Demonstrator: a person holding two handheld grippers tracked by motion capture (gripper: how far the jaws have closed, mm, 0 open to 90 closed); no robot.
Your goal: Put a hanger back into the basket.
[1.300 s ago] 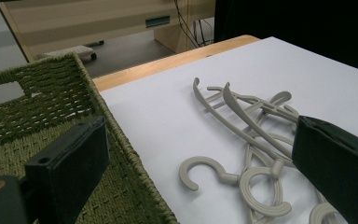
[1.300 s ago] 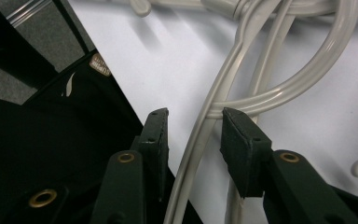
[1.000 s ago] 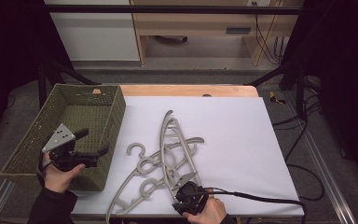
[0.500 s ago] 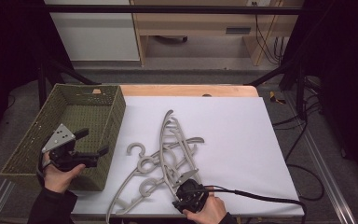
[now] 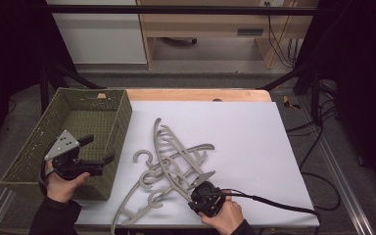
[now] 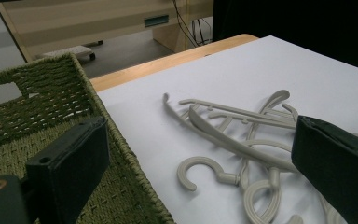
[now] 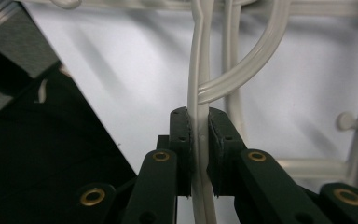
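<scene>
On the white table (image 5: 254, 147), seen from the high view, a heap of grey plastic hangers (image 5: 176, 166) lies left of centre, their hooks pointing toward the near edge. The right gripper (image 5: 201, 196) sits at the near end of the heap, its jaws having just been closing, with the end of one hanger between them. A black cable (image 5: 274, 205) trails from it to the right. The left gripper (image 5: 90, 156) hangs over the near right corner of the green woven basket (image 5: 34, 147), which stands at the table's left edge, just beside the hangers but apart from them.

In the left gripper view, the two black pads (image 6: 74, 163) stand wide apart with nothing between them; one is over the basket (image 6: 37, 107) rim, the other over the hangers (image 6: 233, 135) on the white sheet.

In the right gripper view, the right gripper (image 7: 199, 135) is clamped narrow on a thin pale bar of a hanger (image 7: 198, 84), both pads (image 7: 219, 135) pressing its sides. The bar runs straight up between them, and a curved arm branches off to the right just above the grip, over the white table (image 7: 121, 70).
</scene>
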